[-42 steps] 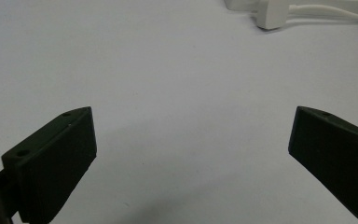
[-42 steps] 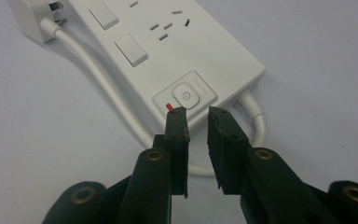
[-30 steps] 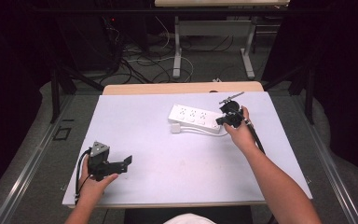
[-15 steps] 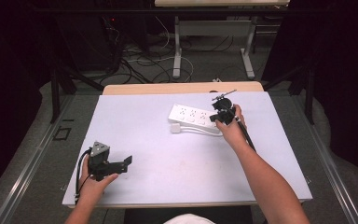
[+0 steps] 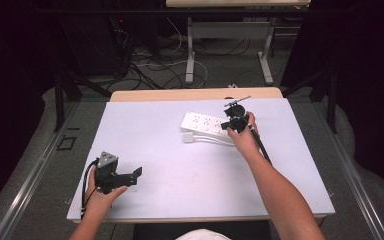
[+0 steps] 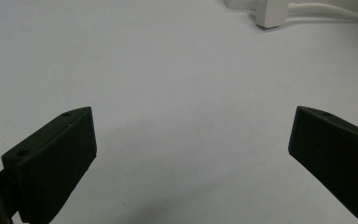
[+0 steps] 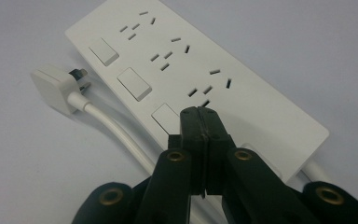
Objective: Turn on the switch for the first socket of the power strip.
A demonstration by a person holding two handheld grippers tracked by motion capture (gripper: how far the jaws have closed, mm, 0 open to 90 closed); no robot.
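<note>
A white power strip (image 5: 203, 123) (image 7: 200, 79) with several sockets and rocker switches lies at the back middle of the white table (image 5: 180, 165). Its white cable and plug (image 7: 58, 88) (image 6: 270, 16) curl along its near side. My right gripper (image 5: 228, 125) (image 7: 200, 116) is shut with nothing between its jaws, its tips just over the strip's near edge, next to a switch (image 7: 165, 116). My left gripper (image 5: 130, 175) (image 6: 191, 140) rests near the front left of the table, open, over bare table surface.
A wooden strip (image 5: 195, 94) runs along the table's far edge. Beyond it, cables and desk legs (image 5: 190, 55) stand on the floor. A black cable (image 5: 260, 145) trails from my right gripper along the forearm.
My right gripper has moved a little left and farther over the power strip's end. The left gripper has stayed put.
</note>
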